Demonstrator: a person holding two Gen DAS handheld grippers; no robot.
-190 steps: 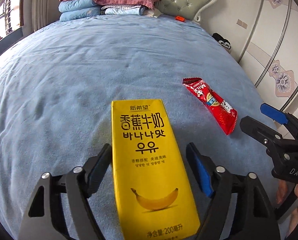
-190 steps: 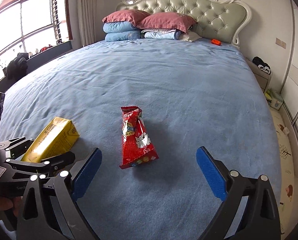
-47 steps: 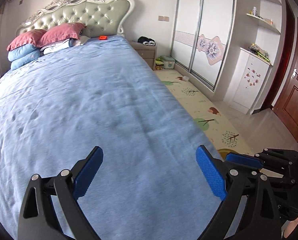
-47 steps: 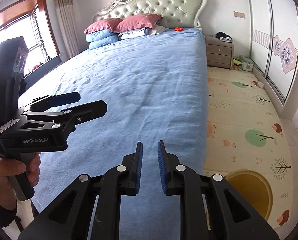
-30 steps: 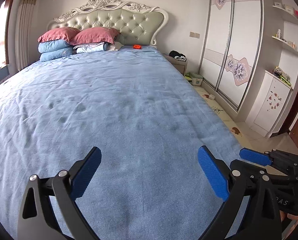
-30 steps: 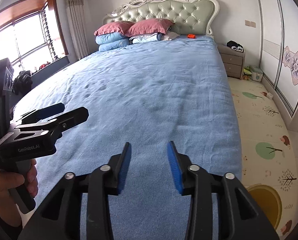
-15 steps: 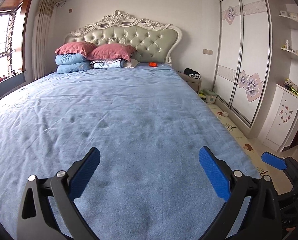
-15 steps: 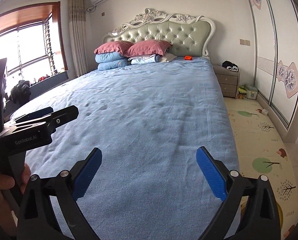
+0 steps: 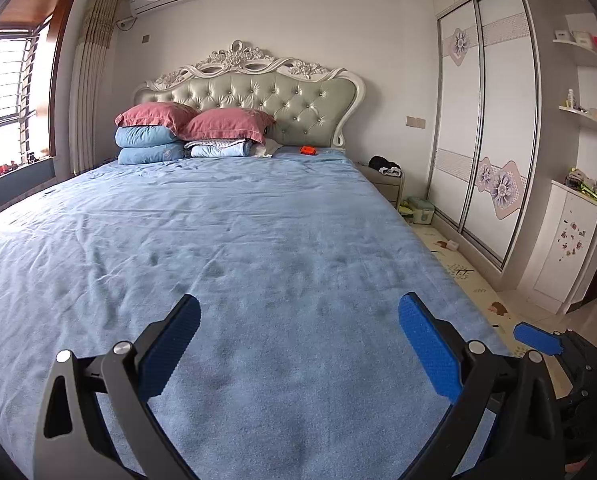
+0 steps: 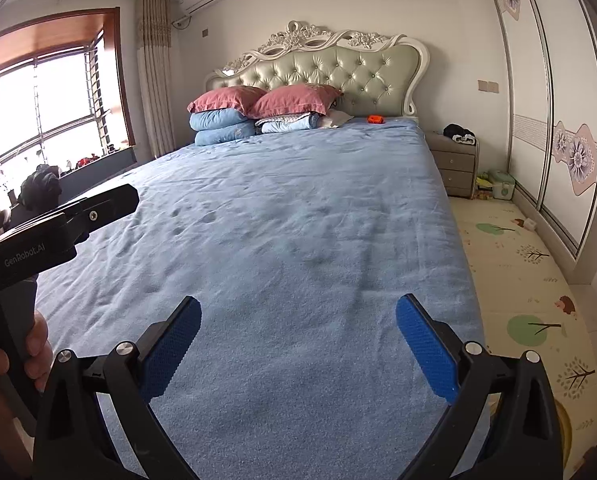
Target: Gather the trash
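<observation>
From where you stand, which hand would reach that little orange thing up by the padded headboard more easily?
Right, probably, though narrowly: the small orange object lies toward the blue bed's right side. Both the right gripper and left gripper are open, empty and far away.

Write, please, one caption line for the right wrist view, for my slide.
Right gripper open and empty above the blue bedspread, left gripper alongside.

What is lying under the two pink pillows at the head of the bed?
Under the left pink pillow lie two stacked blue pillows. Under the right pink pillow lies folded light blue bedding. Whatever sits behind these stacks, against the headboard, is covered.
</observation>
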